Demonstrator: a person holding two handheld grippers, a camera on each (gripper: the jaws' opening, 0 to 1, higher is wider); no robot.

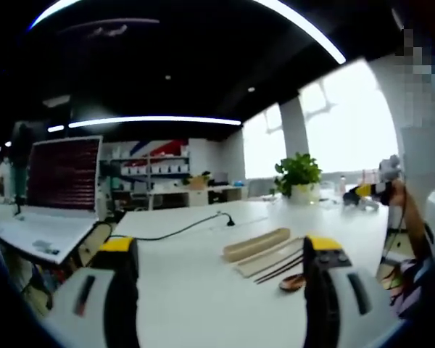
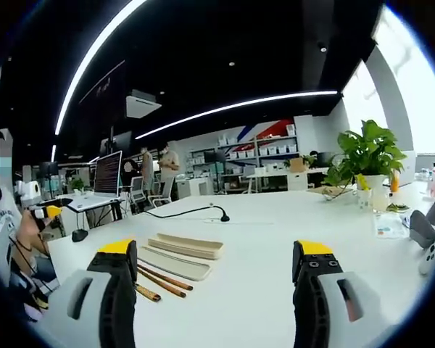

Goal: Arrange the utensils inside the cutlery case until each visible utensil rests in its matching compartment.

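A beige cutlery case lies open in two parts on the white table: the deeper tray [image 1: 257, 243] [image 2: 186, 246] and a flat lid [image 1: 267, 258] [image 2: 173, 263] beside it. Brown chopsticks [image 1: 278, 269] [image 2: 164, 280] lie next to the lid. A wooden spoon [image 1: 293, 282] sits by them, its bowl toward my left gripper; in the right gripper view its handle end [image 2: 147, 292] shows. My left gripper [image 1: 221, 250] is open above the table, with nothing between its jaws. My right gripper [image 2: 215, 257] is open too and holds nothing.
A black cable [image 1: 175, 231] [image 2: 191, 211] runs across the table behind the case. A potted plant [image 1: 299, 176] [image 2: 365, 161] stands at the far side. An open laptop [image 1: 64, 176] sits on a side desk. A person [image 2: 1, 239] sits at the table's left end.
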